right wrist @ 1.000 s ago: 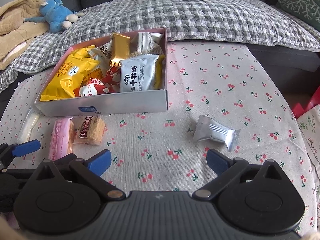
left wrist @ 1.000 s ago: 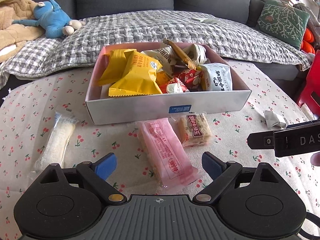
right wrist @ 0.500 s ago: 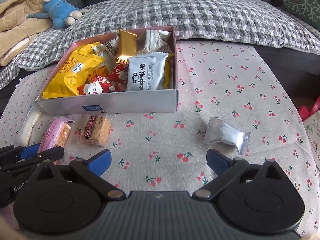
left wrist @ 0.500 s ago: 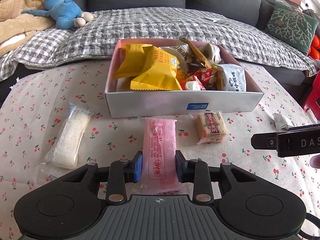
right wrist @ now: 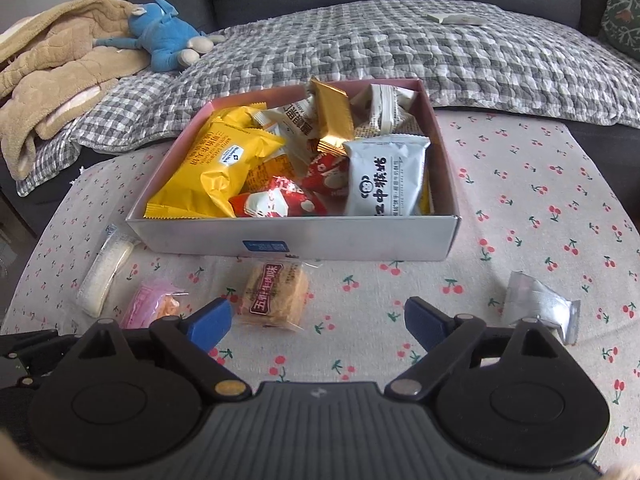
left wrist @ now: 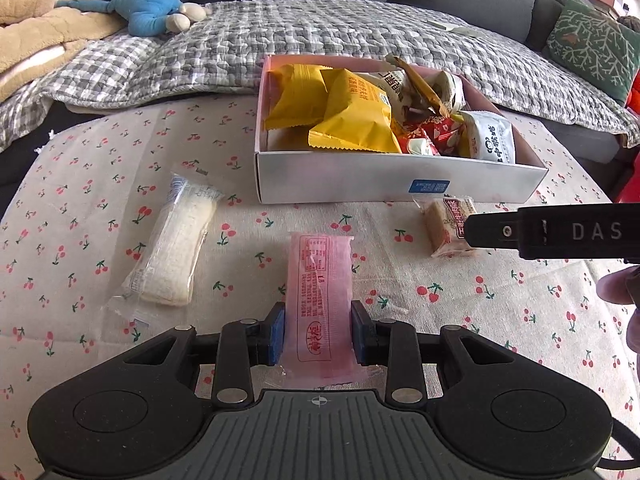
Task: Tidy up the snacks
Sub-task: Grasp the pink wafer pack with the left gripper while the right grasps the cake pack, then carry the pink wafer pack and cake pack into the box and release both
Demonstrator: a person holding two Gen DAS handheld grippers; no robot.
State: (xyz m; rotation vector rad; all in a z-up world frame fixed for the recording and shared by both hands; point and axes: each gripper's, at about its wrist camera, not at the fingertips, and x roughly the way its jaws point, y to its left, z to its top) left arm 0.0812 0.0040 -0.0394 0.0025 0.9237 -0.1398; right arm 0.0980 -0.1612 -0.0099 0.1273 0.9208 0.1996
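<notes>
pickup underway: left tool (left wrist: pixel 318 334) clamps pink packet (left wrist: pixel 320 296); right tool (right wrist: pixel 316 322), wide, closing, empty, nears biscuit (right wrist: pixel 274 296). next: lift toward box (left wrist: pixel 400 184) at 12 o'clock.

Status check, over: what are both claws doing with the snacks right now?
Left claw shut on pink packet. Right claw closing, nothing gripped, brown cake packet just ahead. Box path clear.

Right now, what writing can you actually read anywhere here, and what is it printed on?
"DAS": on the right gripper's black finger, cut off by the frame.
"中猴姑": on the white packet in the box.
Pink packet, brown biscuit packet, yellow packets, the box's blue sticker: print too small.
</notes>
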